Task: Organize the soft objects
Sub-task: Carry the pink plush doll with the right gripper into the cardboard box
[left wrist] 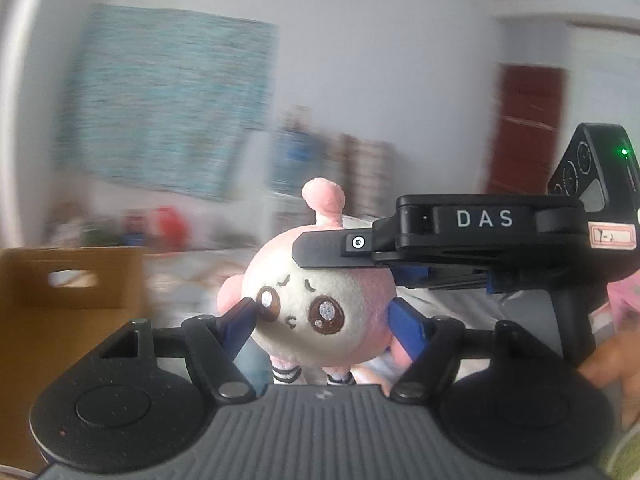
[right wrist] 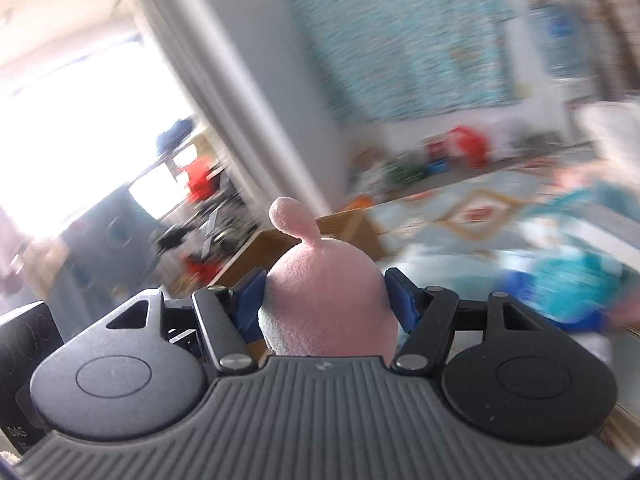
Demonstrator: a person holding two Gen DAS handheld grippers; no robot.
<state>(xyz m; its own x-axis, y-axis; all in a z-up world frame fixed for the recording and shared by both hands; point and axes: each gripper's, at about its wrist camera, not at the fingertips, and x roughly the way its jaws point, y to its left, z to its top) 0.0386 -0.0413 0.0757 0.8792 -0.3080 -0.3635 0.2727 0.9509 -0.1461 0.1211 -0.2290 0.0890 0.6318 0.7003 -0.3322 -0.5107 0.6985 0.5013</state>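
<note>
both grippers, left gripper [left wrist: 322, 316] and right gripper [right wrist: 324, 300], clamp one round pink-and-cream plush doll [left wrist: 316, 300] with embroidered brown eyes.

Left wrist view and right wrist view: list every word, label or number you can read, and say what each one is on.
"DAS": white letters on the black body of the right gripper, shut on the pink plush toy.
Handwritten marks on the small white sticker on that gripper: too blurred to read.
"DAS", faint, on the black device at the lower left edge of the right wrist view; smaller print below it is unreadable.
</note>
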